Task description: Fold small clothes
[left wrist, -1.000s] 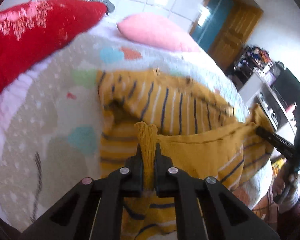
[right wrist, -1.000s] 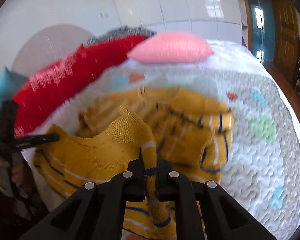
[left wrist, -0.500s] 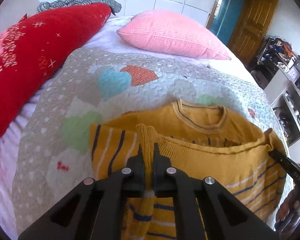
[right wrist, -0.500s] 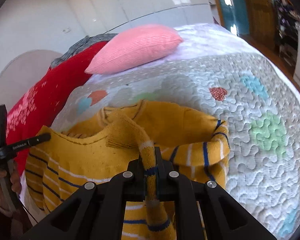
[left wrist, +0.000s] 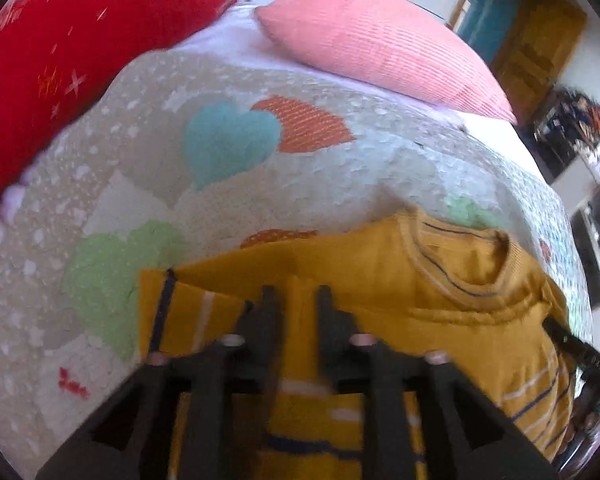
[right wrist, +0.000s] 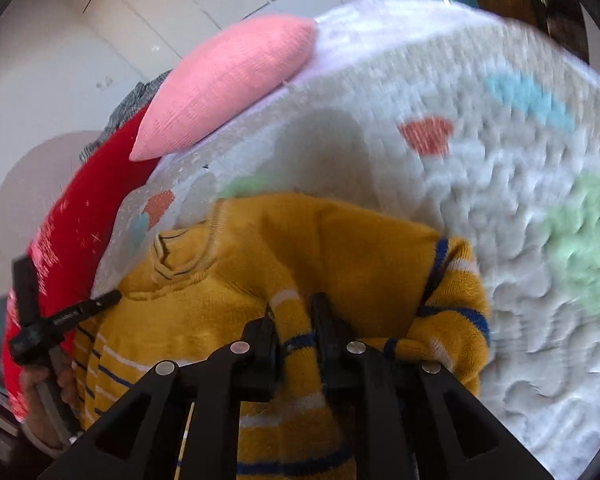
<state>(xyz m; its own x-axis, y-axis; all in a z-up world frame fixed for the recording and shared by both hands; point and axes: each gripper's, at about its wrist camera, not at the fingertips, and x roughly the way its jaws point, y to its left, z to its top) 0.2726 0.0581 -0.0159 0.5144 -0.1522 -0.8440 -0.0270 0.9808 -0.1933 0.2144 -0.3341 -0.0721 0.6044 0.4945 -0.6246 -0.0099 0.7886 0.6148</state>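
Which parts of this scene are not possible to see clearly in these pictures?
- Lower hem of the yellow sweater: left wrist view, hidden behind the left gripper and cut by the bottom edge.
- Right gripper pads: right wrist view, blurred, so contact with the knit is unclear.
- Grey garment: mostly hidden behind the pink pillow.
- Shelf items: left wrist view, too small and blurred.

Left wrist view: motion blur smears the left gripper (left wrist: 293, 300); contact between its jaws and the yellow sweater (left wrist: 380, 280) cannot be told. Sweater's lower half is hidden under the gripper body and cut by the bottom edge. Red cushion (left wrist: 60, 52) is cut off at left. Right wrist view: quilt (right wrist: 500, 200) is blurred; shelf clutter (left wrist: 572, 120) is unreadable.
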